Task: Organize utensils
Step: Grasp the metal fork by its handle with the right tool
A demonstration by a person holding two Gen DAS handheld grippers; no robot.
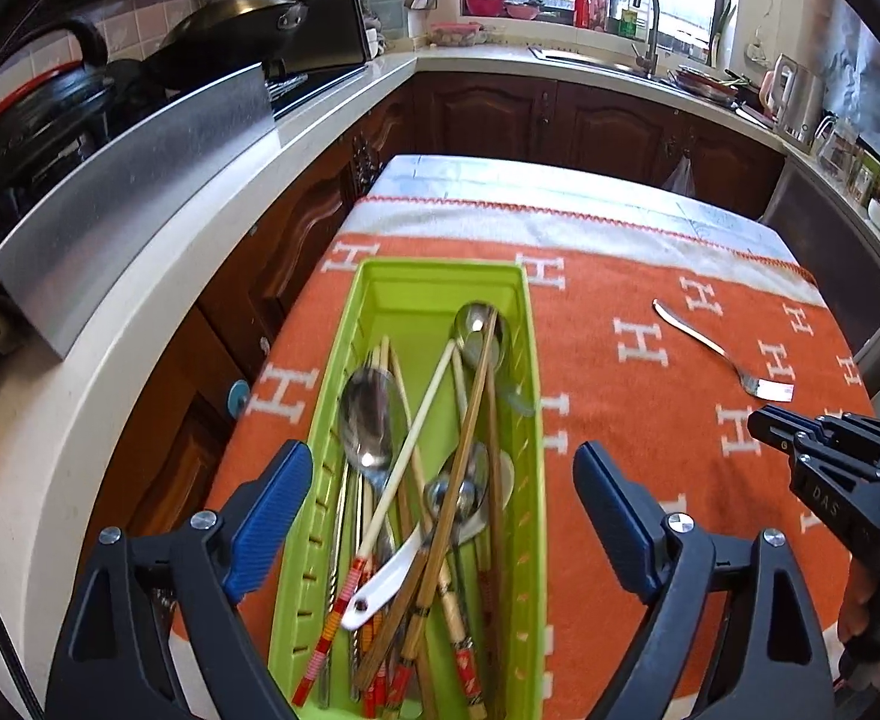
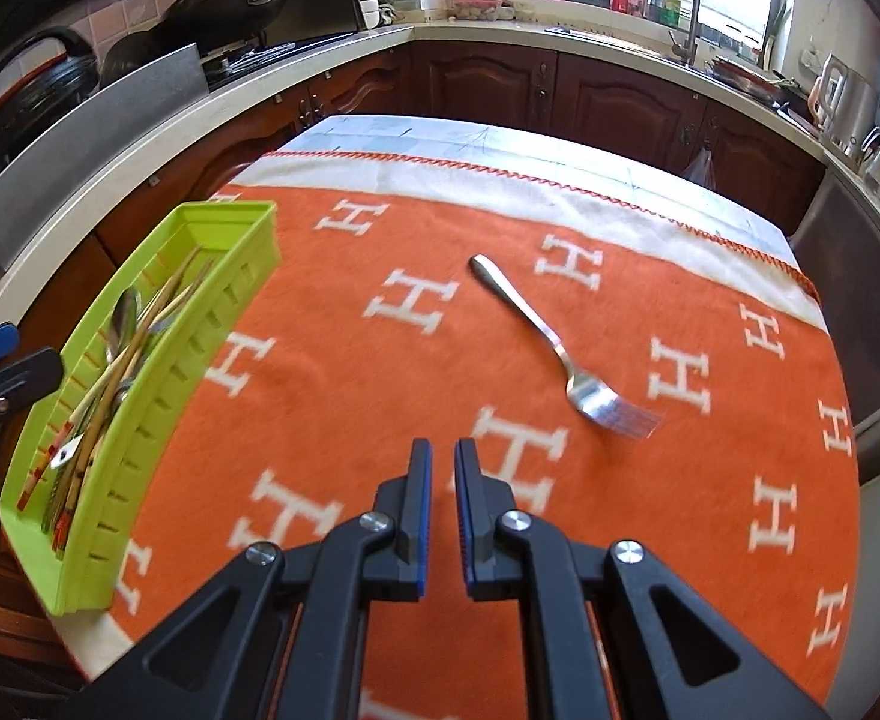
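A green utensil tray (image 1: pixel 434 279) lies on the orange cloth and holds several chopsticks, metal spoons (image 1: pixel 368 420) and a white ceramic spoon (image 1: pixel 380 585). My left gripper (image 1: pixel 443 480) is open, empty, and hovers over the tray's near half. A metal fork (image 2: pixel 560 348) lies alone on the cloth, tines toward me. It also shows in the left wrist view (image 1: pixel 722 351). My right gripper (image 2: pixel 443 456) is shut and empty, short of the fork and to its left. The tray shows at the left of the right wrist view (image 2: pixel 224 228).
The table with the orange H-pattern cloth (image 2: pixel 380 396) stands in a kitchen. A counter (image 1: pixel 158 312) with a stove and pans runs along the left. Wooden cabinets and a sink (image 1: pixel 620 60) lie beyond the far edge.
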